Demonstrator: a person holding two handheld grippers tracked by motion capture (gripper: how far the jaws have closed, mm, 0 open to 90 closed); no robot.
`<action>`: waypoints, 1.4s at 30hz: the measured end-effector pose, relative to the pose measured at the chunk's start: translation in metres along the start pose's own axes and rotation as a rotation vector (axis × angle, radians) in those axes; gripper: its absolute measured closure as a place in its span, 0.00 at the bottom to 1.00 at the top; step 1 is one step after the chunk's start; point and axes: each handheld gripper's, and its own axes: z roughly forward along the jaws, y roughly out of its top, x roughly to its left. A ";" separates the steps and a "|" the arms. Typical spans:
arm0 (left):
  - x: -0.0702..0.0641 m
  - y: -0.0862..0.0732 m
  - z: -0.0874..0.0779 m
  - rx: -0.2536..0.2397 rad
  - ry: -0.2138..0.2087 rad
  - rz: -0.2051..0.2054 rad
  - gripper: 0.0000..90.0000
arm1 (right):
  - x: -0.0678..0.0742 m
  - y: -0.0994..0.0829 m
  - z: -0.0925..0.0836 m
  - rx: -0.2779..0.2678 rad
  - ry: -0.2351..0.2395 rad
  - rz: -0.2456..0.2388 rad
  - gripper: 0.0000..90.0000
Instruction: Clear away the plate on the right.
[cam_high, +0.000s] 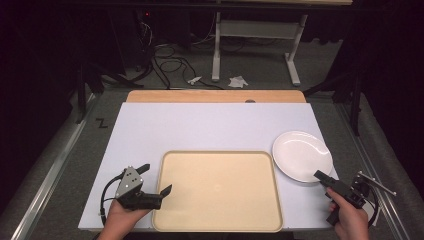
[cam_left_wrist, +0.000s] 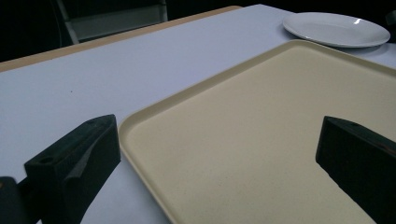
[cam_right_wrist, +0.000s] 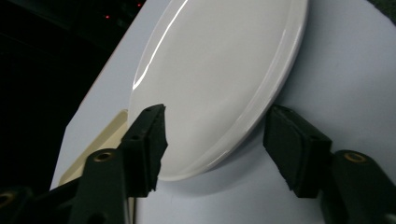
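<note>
In the high view, the white plate sits on the tabletop just right of the beige tray; the right gripper reaches its near rim, likely approaching to grasp. In the left gripper view, the left gripper is wide open and empty, straddling the tray's left edge. In the right gripper view, open jaws straddle the plate's rim; closing comes next.

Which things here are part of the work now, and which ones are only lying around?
Part of the work:
- white plate, with the open right gripper around its near rim
- beige tray, with the open left gripper astride its left edge

Only lying around:
- crumpled paper scraps on the floor beyond the table
- cables on the floor
</note>
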 end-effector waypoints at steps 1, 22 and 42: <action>0.000 0.000 0.000 0.000 0.000 0.000 0.01 | 0.000 0.000 0.000 0.001 -0.011 -0.003 0.52; -0.002 -0.001 0.003 0.013 -0.012 0.007 0.02 | -0.011 0.007 0.006 -0.016 -0.012 0.177 0.77; -0.002 -0.001 0.002 0.016 -0.009 0.016 0.02 | -0.004 0.014 -0.004 -0.087 -0.025 0.145 0.99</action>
